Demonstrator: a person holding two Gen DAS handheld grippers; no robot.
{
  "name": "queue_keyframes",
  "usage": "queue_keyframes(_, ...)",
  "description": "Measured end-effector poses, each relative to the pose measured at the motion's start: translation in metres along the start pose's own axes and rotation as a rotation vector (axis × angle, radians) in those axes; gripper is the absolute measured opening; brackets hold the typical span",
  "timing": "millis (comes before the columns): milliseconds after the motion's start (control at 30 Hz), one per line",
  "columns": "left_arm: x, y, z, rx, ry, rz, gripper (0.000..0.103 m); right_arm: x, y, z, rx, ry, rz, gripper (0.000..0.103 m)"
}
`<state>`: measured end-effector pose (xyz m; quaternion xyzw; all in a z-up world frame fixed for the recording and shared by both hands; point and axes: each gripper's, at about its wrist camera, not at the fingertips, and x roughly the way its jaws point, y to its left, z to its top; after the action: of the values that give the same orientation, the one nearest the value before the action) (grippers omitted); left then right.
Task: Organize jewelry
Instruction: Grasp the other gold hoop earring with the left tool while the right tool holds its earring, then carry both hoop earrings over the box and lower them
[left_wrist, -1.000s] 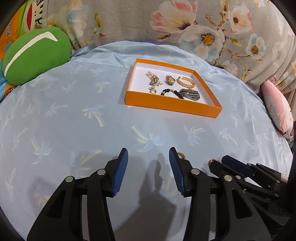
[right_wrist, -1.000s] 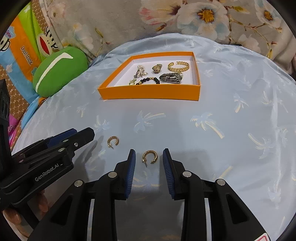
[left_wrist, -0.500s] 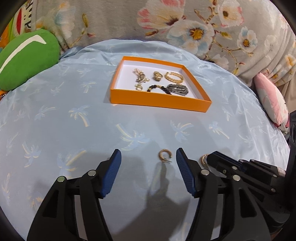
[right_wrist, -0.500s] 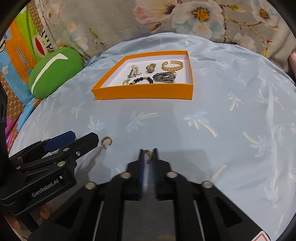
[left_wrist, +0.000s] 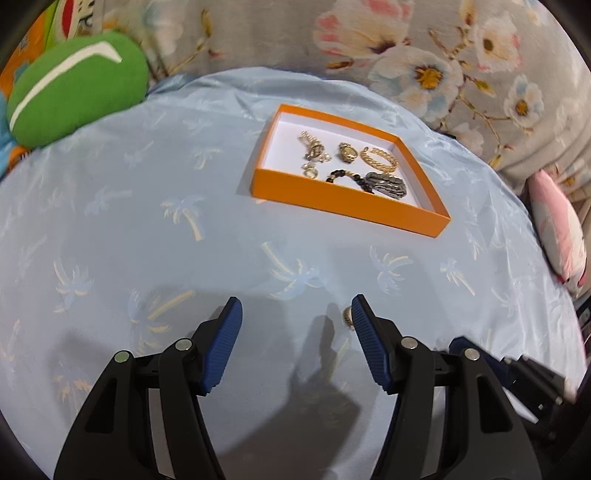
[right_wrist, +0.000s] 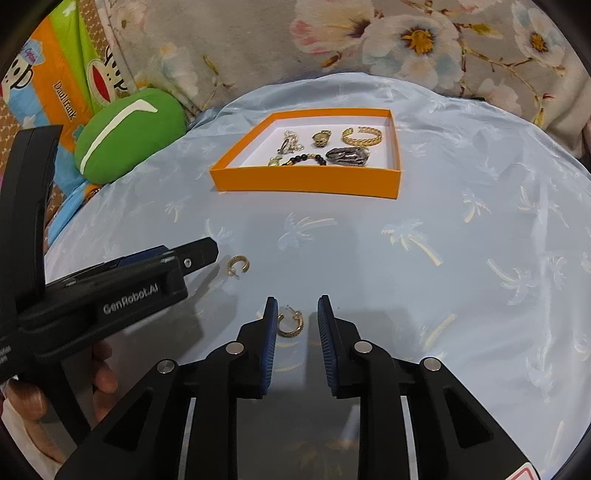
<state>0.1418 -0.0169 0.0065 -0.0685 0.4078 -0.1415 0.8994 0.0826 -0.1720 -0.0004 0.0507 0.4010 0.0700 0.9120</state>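
We take the orange box as our landmark. It sits on the blue palm-print cloth, far side from us, and we see several pieces lying in it: a gold cuff bracelet near its far right corner, a dark grey piece just in front of the cuff, a black bead bracelet near the front wall, a small gold lump and a pale chain tangle toward the middle.

Two gold hoop earrings lie on the cloth, well short of the box on our side. The first earring lies flat between the fingers of our right gripper, whose jaws stand apart; it looks to lie just beside the left blue pad, and we cannot tell whether they touch. The second earring lies to the left of that, just beyond the tip of our left gripper in the right wrist view. In the left wrist view the left gripper's jaws stand wide apart with nothing between them, and that earring peeks out right against the inner edge of its right finger.

A green cushion lies left of the box, at the cloth's edge. Floral fabric rises behind the box.
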Motion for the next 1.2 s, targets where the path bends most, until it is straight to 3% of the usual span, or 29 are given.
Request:
queue_keyframes(133,-0.001,-0.003,-0.001,0.017,-0.002,0.002,0.059,0.007,0.003,-0.002,-0.009,0.038,-0.014,0.025)
queue_keyframes(233,-0.002,-0.010,-0.003,0.052,-0.008,0.006,0.059,0.006,0.001,-0.003,-0.003,0.037,-0.032,0.016)
queue_keyframes(433,0.001,-0.022,-0.005,0.113,0.017,-0.026,0.059,-0.001,-0.004,-0.003,0.009,0.008,-0.071,0.015)
queue_keyframes(633,0.009,-0.034,-0.004,0.150,0.036,-0.007,0.058,-0.003,-0.015,-0.003,0.049,0.006,-0.078,0.015)
queue_keyframes(1067,0.016,-0.044,-0.003,0.186,0.040,-0.001,0.018,-0.001,-0.020,-0.004,0.078,0.014,-0.065,0.015)
queue_keyframes(1200,0.015,-0.045,-0.004,0.181,0.040,-0.012,0.016,0.000,-0.020,-0.004,0.079,0.014,-0.066,0.015)
